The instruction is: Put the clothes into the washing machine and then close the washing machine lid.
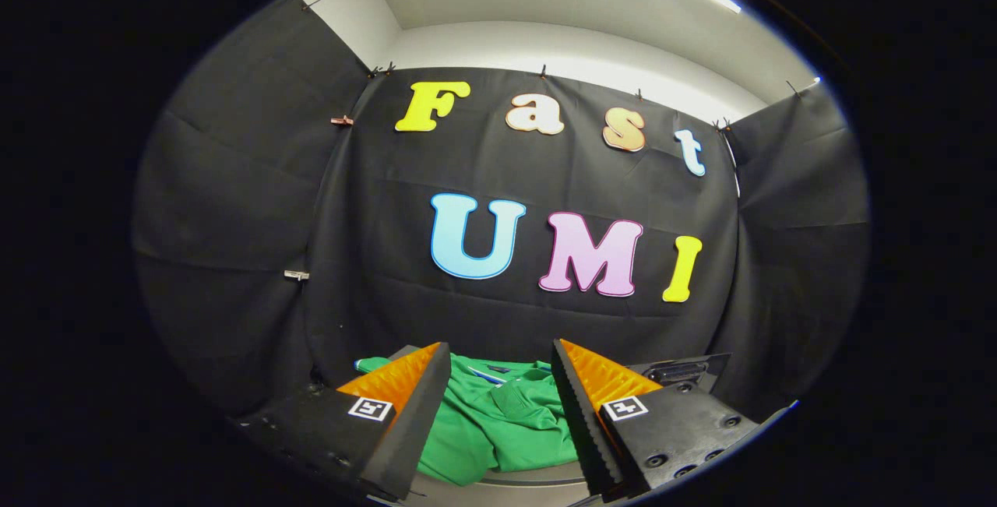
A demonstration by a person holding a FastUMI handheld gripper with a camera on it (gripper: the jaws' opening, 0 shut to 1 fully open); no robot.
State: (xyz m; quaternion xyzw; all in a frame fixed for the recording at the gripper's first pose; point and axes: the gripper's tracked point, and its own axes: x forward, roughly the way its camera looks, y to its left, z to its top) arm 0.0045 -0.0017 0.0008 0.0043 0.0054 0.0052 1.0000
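The gripper [501,382] hangs with its fingers spread wide and holding nothing, aimed above the green garment [498,421], which lies crumpled on a pale surface [514,484] just ahead of and below the fingertips, showing in the gap between them. The likely trouble, as I judge it, is a shallow pinch: closing on a loose fold could lift one layer while the rest drags or slips free, and a trailing sleeve could snag on the way to the washer. A dark hinged part [681,371] sits just past the right finger; whether it belongs to the machine's lid I cannot tell. The fingers cover both sides of the cloth, so how far it spreads is unclear
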